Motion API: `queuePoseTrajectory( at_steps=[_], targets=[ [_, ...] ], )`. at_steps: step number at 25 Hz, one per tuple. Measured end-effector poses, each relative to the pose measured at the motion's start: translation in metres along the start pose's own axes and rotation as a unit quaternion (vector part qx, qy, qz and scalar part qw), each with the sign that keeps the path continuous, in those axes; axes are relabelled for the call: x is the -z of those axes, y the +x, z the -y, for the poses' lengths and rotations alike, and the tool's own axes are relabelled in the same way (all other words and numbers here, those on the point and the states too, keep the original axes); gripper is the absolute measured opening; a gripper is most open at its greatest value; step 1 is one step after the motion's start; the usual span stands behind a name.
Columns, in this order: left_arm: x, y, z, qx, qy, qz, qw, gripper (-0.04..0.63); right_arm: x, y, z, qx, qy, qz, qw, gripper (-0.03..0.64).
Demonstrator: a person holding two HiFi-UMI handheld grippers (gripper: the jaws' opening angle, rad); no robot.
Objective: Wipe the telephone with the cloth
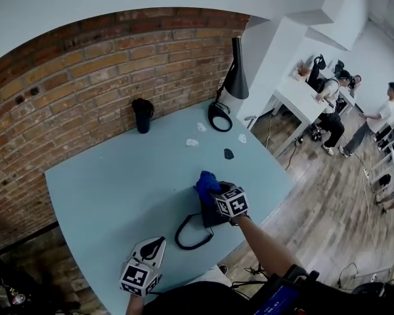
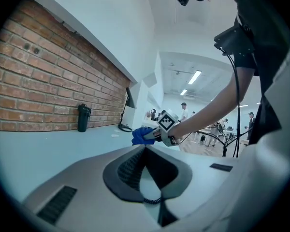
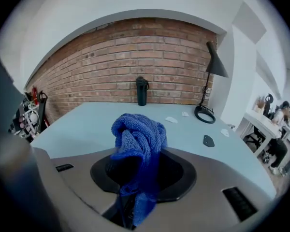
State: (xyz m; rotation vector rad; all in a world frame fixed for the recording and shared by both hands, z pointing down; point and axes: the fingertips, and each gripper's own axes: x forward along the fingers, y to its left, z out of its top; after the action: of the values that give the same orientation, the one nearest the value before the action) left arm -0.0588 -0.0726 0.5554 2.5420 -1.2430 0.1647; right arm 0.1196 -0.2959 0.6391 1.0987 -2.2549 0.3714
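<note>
My right gripper (image 1: 215, 194) is shut on a bunched blue cloth (image 1: 207, 183) and holds it over the black telephone (image 1: 214, 216), near the table's front edge. The phone's black cord (image 1: 192, 240) loops toward me. In the right gripper view the cloth (image 3: 137, 144) fills the jaws and hides the phone. My left gripper (image 1: 154, 247) rests low at the front left, apart from the cord, jaws together and holding nothing. The left gripper view looks across the table at the right gripper (image 2: 154, 135) and the cloth (image 2: 142, 136).
On the light blue table (image 1: 118, 176) stand a black tumbler (image 1: 142, 115) by the brick wall and a black lamp (image 1: 235, 77) with a ring base. Small white scraps (image 1: 192, 142) and a small black piece (image 1: 228, 153) lie mid-table. People stand at white desks at the right.
</note>
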Motion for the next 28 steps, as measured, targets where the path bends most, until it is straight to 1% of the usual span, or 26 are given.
queuePoseTrajectory(
  at_steps=[2, 4, 8, 13, 20, 28],
  targets=[
    [0.0, -0.001, -0.003, -0.002, -0.002, -0.001, 1.0, 0.014, 0.001, 0.004, -0.001, -0.001, 0.027, 0.003, 1.0, 0.143],
    [0.001, 0.0, -0.006, -0.003, -0.002, -0.002, 1.0, 0.015, 0.002, 0.007, -0.002, -0.004, 0.035, 0.003, 0.999, 0.143],
    [0.003, 0.004, -0.004, 0.002, -0.001, -0.006, 1.0, 0.015, 0.009, 0.007, -0.005, -0.006, 0.023, 0.005, 1.0, 0.143],
    [0.005, 0.007, 0.003, 0.011, 0.006, -0.011, 0.9999, 0.014, 0.014, 0.004, -0.008, 0.012, -0.003, 0.005, 1.0, 0.141],
    [0.011, 0.005, 0.004, 0.014, 0.006, -0.019, 0.9997, 0.015, 0.018, 0.002, -0.012, 0.012, 0.003, 0.0, 1.0, 0.141],
    [0.009, 0.006, 0.007, 0.017, 0.008, -0.017, 0.9997, 0.015, 0.027, 0.0, -0.014, 0.013, 0.013, -0.003, 1.0, 0.141]
  ],
)
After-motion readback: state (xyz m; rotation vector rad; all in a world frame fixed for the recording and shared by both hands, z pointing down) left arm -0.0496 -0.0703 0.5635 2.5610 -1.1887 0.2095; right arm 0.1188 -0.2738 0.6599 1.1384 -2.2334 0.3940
